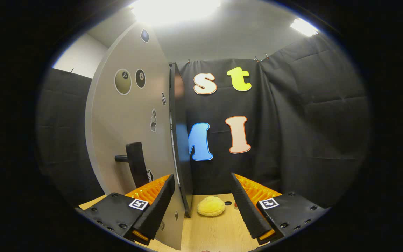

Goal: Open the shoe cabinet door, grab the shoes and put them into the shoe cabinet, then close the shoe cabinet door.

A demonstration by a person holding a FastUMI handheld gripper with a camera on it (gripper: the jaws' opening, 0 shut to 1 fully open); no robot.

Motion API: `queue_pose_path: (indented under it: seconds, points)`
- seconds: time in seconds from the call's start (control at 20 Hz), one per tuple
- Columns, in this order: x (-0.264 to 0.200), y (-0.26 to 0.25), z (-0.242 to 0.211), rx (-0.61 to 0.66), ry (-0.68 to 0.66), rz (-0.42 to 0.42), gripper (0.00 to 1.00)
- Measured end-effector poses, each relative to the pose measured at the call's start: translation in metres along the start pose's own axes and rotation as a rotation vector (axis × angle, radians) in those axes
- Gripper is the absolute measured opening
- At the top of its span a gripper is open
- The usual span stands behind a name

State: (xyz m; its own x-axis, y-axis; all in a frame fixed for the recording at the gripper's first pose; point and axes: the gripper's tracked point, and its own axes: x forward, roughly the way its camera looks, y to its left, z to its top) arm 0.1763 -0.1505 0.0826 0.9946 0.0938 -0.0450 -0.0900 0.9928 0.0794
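The grey shoe cabinet door [131, 115] stands upright close ahead on the left, with several stickers on its face and a black handle [135, 163] low down. Its dark vertical edge [180, 147] rises just inside my left finger [159, 203]. A fluffy yellow shoe [211, 205] lies on the wooden table [215, 231], just ahead of the fingers and slightly past the door's edge. My gripper [202, 179] is open, with nothing held; the door's edge and the shoe show in the gap. The cabinet's inside is hidden behind the door.
Black cloth walls close the booth behind and to the right. A small dark ring [228, 203] sits on the table just right of the shoe. Bright ceiling lights shine overhead.
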Motion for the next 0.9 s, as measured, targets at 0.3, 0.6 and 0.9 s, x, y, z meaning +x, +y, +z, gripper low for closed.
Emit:
queue_pose_path:
  seconds: [0.3, 0.6, 0.9]
  points:
    - [-0.004, 0.005, 0.0, -0.027, 0.008, -0.063, 0.97]
    - [-0.01, 0.044, -0.003, -0.03, 0.015, -0.059, 0.97]
    - [-0.007, 0.103, -0.008, -0.018, 0.032, -0.025, 0.97]
